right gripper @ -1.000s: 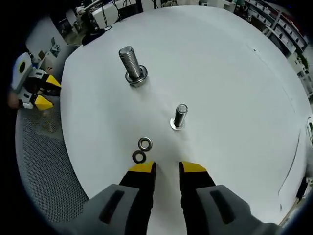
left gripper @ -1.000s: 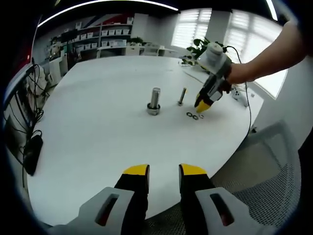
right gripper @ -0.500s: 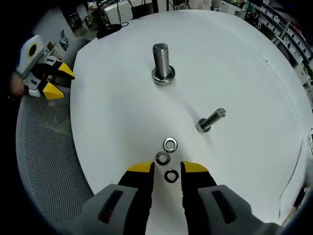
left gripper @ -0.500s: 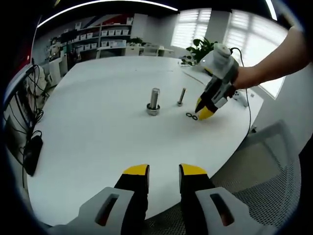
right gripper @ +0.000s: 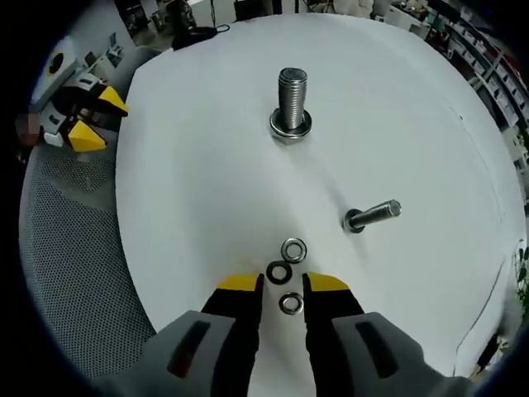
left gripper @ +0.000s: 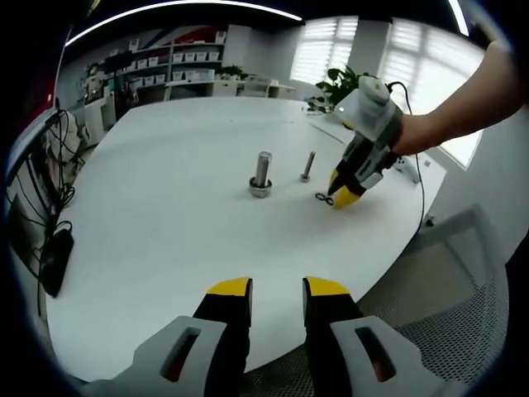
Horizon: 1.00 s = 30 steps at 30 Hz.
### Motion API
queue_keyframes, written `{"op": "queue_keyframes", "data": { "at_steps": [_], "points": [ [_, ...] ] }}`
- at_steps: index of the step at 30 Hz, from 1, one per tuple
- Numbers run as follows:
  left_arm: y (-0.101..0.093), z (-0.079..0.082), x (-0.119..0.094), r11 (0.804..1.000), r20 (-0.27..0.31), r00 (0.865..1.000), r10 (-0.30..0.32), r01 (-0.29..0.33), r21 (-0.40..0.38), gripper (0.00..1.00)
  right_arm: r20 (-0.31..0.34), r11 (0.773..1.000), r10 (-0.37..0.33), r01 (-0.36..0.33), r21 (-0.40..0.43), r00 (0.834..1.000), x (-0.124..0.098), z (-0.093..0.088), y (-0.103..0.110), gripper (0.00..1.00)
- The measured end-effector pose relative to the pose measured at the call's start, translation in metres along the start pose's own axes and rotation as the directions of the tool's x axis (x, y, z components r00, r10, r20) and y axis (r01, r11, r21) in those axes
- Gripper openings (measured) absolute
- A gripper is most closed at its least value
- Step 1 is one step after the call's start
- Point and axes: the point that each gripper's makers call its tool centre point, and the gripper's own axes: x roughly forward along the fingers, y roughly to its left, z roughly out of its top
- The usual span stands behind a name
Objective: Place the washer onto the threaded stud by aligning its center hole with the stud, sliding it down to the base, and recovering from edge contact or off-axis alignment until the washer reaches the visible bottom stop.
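In the right gripper view, the right gripper [right gripper: 281,284] hovers with its fingers narrowly parted either side of one washer [right gripper: 290,303] on the white counter [right gripper: 207,190]; two more washers [right gripper: 278,272] lie just beyond, then the slim threaded stud [right gripper: 374,216] and the thick bolt [right gripper: 292,103]. The left gripper [left gripper: 276,288] is narrowly parted, empty, at the counter's near edge.

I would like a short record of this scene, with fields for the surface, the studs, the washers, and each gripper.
surface: white round table
large stud: upright, threaded, a ring at its base
small stud: thinner, stands apart from the large one
washers: three loose on the table in a short row, none on a stud yet
right gripper: open, low over the table, nearest washer between its jaws
left gripper: open, holds nothing, near the table edge
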Motion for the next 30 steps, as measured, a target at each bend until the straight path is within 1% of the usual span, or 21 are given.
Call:
{"op": "queue_keyframes", "data": {
  "at_steps": [4, 7, 8, 11, 13, 15, 19, 25, 27, 30],
  "points": [
    [0.0, -0.0002, 0.0002, 1.0, 0.001, 1.0, -0.002, 0.002, 0.0, 0.22, -0.03, 1.0, 0.005, -0.005, 0.007, 1.0, 0.0, 0.0003, -0.0014, 0.22],
    [-0.0004, 0.0001, 0.0, 1.0, 0.002, 1.0, -0.003, 0.003, 0.002, 0.22, -0.074, 0.999, 0.004, -0.006, -0.031, 0.997, 0.0007, 0.0004, 0.0001, 0.22],
    [-0.0003, -0.0001, 0.0, 1.0, 0.001, 1.0, -0.003, 0.003, 0.001, 0.22, -0.083, 0.999, 0.002, -0.005, -0.033, 0.997, 0.001, 0.0011, 0.0008, 0.22],
    [0.0001, 0.0004, 0.0, 1.0, 0.003, 1.0, -0.002, 0.002, -0.001, 0.22, -0.093, 1.0, 0.009, -0.01, -0.016, 0.996, 0.0004, 0.0011, -0.0005, 0.22],
    [-0.0002, 0.0006, 0.0001, 1.0, 0.004, 1.0, -0.004, 0.004, 0.001, 0.22, -0.106, 0.998, 0.03, -0.037, -0.058, 0.994, 0.0002, -0.0001, 0.0021, 0.24],
    [-0.0002, 0.0006, 0.0001, 1.0, 0.003, 1.0, -0.004, 0.004, 0.001, 0.22, -0.117, 0.996, 0.031, -0.04, -0.077, 0.993, 0.0004, -0.0005, 0.0045, 0.26],
    [0.0003, 0.0012, -0.0002, 1.0, 0.006, 1.0, -0.001, 0.001, -0.001, 0.22, -0.125, 0.995, 0.02, -0.032, -0.09, 0.992, 0.0008, -0.0006, 0.005, 0.27],
    [0.0001, 0.0014, 0.0003, 1.0, 0.006, 1.0, -0.004, 0.004, 0.0, 0.22, -0.109, 0.993, 0.023, -0.035, -0.109, 0.994, 0.0014, -0.0009, 0.0043, 0.27],
    [0.0003, 0.0011, 0.0002, 1.0, 0.005, 1.0, -0.003, 0.003, 0.0, 0.22, -0.103, 0.994, 0.023, -0.034, -0.103, 0.994, 0.0011, -0.0005, 0.0045, 0.27],
    [0.0005, 0.0015, -0.0001, 1.0, 0.007, 1.0, -0.002, 0.002, -0.001, 0.22, -0.108, 0.993, 0.027, -0.039, -0.11, 0.994, 0.0016, -0.0003, 0.0041, 0.26]
  ]
}}
